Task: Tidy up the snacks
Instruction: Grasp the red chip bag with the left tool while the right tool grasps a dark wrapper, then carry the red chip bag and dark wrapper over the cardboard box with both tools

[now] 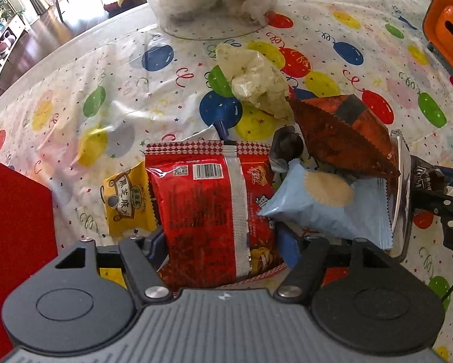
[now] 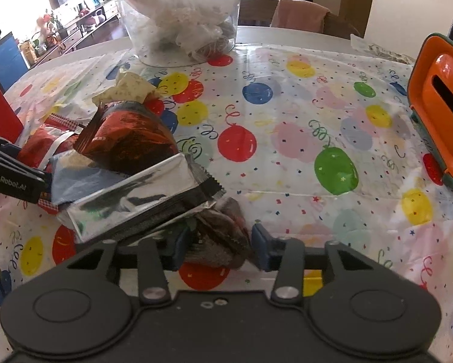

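Observation:
A pile of snack packets lies on the balloon-print tablecloth (image 1: 111, 69). My left gripper (image 1: 221, 248) points down over a red snack bag (image 1: 202, 205), with a blue finger against each side of it. Beside the bag lie a yellow packet (image 1: 126, 202), a light blue biscuit packet (image 1: 314, 202), a red-brown foil bag (image 1: 341, 136) and a pale crumpled bag (image 1: 256, 81). My right gripper (image 2: 220, 248) is shut on a dark brown wrapper (image 2: 223, 236) at the pile's right edge, just under a silver pack (image 2: 129, 199). That wrapper (image 1: 423, 177) also shows in the left wrist view.
A clear plastic tub (image 2: 181, 30) of white stuff stands at the table's far side. An orange box (image 2: 438, 115) sits at the right edge and a red box (image 1: 14, 227) at the left. Bare tablecloth (image 2: 287, 151) spreads between pile and orange box.

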`<state>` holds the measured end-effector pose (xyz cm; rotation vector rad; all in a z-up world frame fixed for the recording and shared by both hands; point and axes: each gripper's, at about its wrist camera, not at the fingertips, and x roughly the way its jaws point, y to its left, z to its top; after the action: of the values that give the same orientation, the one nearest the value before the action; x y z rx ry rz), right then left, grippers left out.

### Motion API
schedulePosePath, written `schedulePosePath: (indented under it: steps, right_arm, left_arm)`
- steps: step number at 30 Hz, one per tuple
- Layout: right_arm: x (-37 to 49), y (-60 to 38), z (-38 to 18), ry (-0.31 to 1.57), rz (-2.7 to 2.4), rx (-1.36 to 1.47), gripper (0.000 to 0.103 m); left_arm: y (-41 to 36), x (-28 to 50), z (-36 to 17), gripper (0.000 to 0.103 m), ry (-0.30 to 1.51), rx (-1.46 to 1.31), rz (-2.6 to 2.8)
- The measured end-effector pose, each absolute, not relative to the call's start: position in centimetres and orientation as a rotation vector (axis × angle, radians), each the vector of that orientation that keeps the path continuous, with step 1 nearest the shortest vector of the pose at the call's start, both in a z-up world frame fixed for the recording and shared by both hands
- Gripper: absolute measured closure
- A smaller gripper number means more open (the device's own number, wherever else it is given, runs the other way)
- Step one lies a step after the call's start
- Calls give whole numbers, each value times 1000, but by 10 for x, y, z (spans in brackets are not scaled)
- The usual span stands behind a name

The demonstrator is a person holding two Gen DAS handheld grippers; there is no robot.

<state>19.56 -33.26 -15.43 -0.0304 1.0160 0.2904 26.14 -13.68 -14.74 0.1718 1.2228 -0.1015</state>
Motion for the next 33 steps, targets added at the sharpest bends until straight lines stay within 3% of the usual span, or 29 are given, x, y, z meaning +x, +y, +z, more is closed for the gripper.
schedulePosePath:
  steps: [7,22,33]
  right_arm:
    - [184,-336,-149,1014,253,6,70]
    - [140,-340,-115,977,212,94,71]
    - [113,-305,-60,902,261,125,71]
  left_arm:
    - [-121,255,-146,34,1228,103,-99]
    - [-87,222,-123,34,1193,-25,-121]
    - [-61,183,-68,34,1093,-63,-175]
